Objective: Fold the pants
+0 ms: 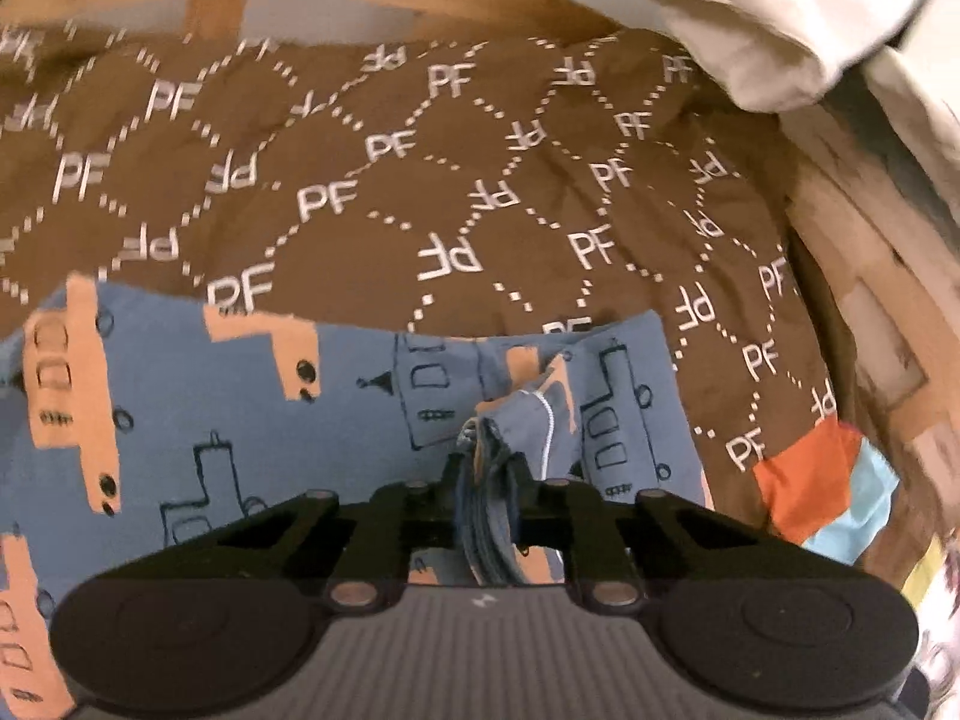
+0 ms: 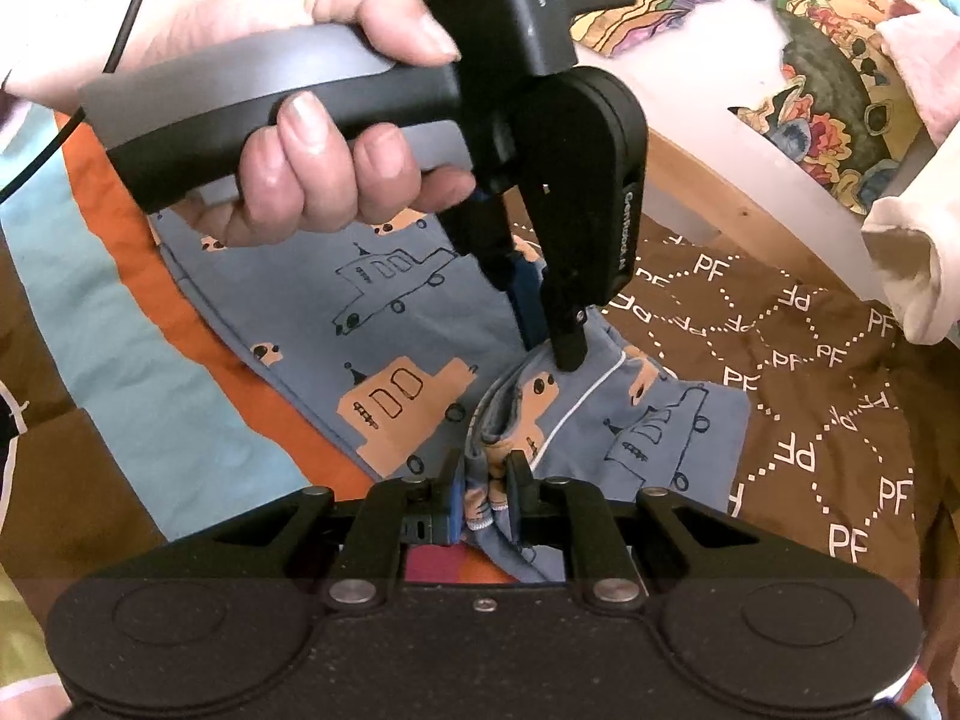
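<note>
The pants (image 2: pixel 384 324) are of blue fabric printed with outlined and orange-filled vehicle shapes, and are seen spread mostly flat on a brown bedspread patterned with white "PF" letters. A thin white line of stitching or cord is seen running along one edge. Near the middle, the fabric is gathered into a raised, bunched fold of several layers, with the darker blue inner side exposed. In the left wrist view the pants (image 1: pixel 240 420) are seen stretching across the lower left, their far edge lying roughly straight against the brown cover. One edge is laid over an orange and light-blue cloth.
</note>
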